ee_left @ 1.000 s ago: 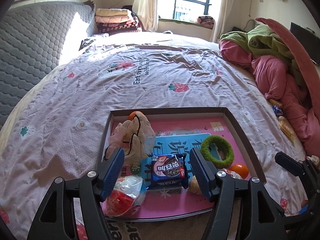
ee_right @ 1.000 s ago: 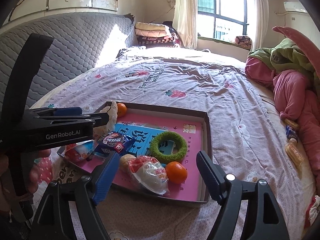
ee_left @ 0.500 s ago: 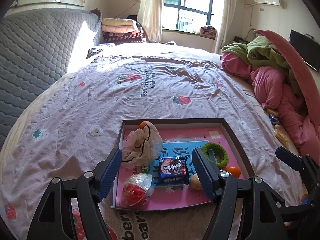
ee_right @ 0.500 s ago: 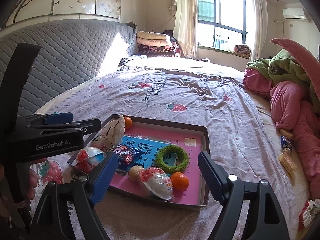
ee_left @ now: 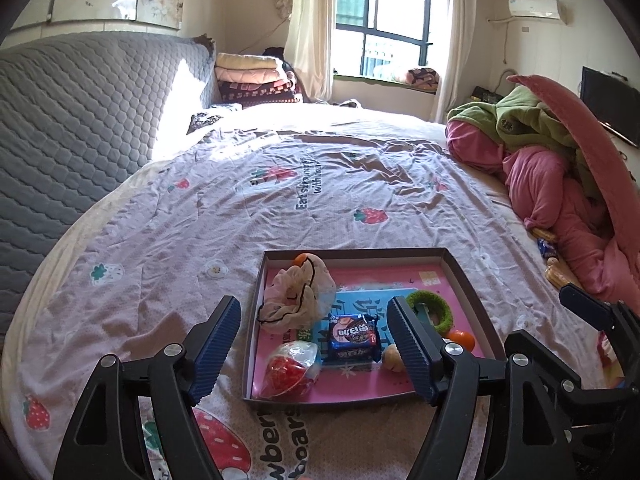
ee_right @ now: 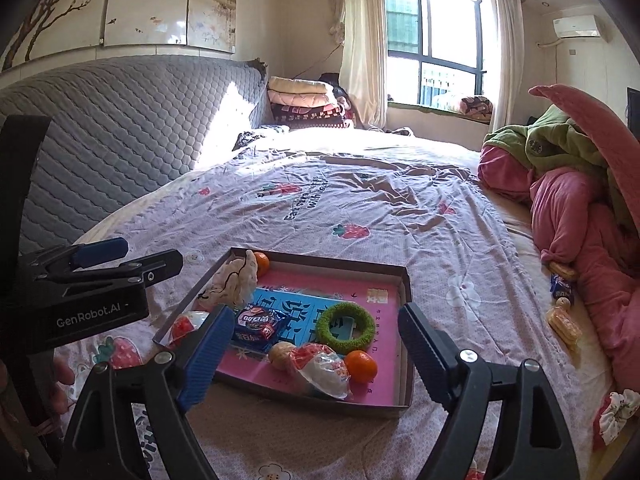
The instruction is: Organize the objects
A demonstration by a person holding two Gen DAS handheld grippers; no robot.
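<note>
A shallow box tray (ee_left: 456,272) with a pink floor lies on the bedspread. In it are a blue cookie packet (ee_left: 354,336), a green ring (ee_left: 430,312), a crumpled cream cloth (ee_left: 296,296), a red-and-white wrapped snack (ee_left: 292,368), a tangerine (ee_left: 462,338) and a beige round piece (ee_left: 394,358). My left gripper (ee_left: 311,304) hovers above the tray's near edge, jaws opening, nothing between them. My right gripper (ee_right: 315,311) hangs over the tray (ee_right: 404,276) near another wrapped snack (ee_right: 320,368), jaws also opening and empty.
Loose snack packets (ee_right: 562,320) lie on the bed right of the tray, beside a heap of pink and green blankets (ee_left: 560,184). A grey quilted headboard (ee_left: 80,140) runs along the left. Folded blankets (ee_left: 252,80) are stacked by the window.
Both grippers have risen and drawn back from the tray, which now looks smaller and farther off. Both pairs of jaws stand a little wider. The tray's items have not moved.
</note>
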